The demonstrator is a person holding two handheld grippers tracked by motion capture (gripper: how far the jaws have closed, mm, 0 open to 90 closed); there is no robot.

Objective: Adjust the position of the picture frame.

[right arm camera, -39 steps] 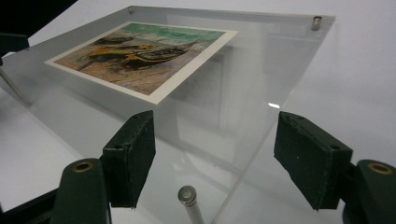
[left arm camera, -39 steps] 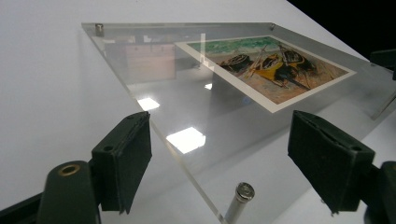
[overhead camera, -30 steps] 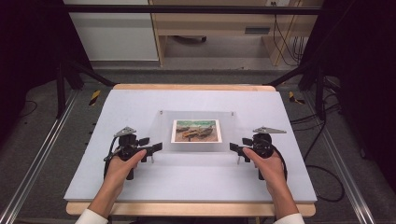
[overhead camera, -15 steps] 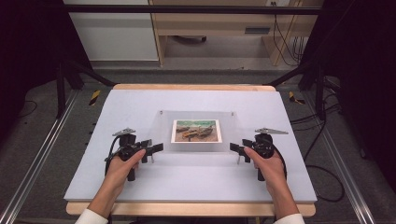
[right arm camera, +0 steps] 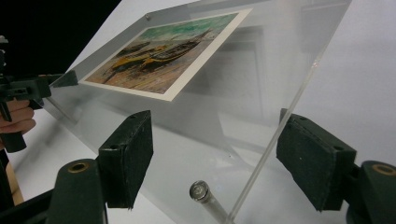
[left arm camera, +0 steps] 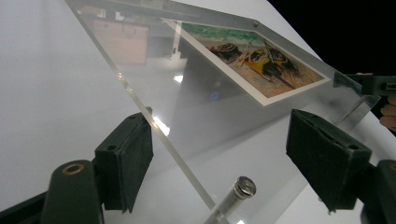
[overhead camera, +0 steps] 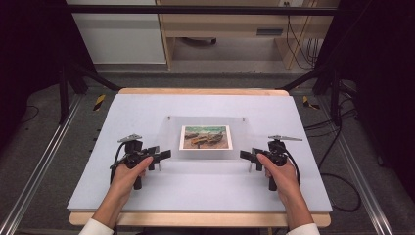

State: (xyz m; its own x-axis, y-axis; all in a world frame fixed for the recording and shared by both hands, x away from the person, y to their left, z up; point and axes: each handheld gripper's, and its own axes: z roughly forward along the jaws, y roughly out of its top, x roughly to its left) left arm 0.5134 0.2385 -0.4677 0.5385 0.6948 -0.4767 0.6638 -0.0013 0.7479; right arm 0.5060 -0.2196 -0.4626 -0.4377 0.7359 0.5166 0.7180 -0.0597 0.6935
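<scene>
A clear acrylic frame (overhead camera: 205,152) lies flat in the middle of the white tabletop, with a picture of beached boats (overhead camera: 205,137) inside it. My left gripper (overhead camera: 164,156) sits at the frame's near left corner. In the left gripper view its jaws (left arm camera: 219,135) stand open on either side of that corner and its metal standoff (left arm camera: 238,191). My right gripper (overhead camera: 246,156) mirrors this at the near right corner. Its jaws (right arm camera: 215,140) are open around the standoff (right arm camera: 201,192), and the pads press on nothing.
The white tabletop (overhead camera: 205,196) has bare room all around the frame and a wooden front edge (overhead camera: 195,219). Metal rails (overhead camera: 34,176) run along both sides on the floor. A wooden desk (overhead camera: 230,29) and cables (overhead camera: 337,161) lie beyond the table.
</scene>
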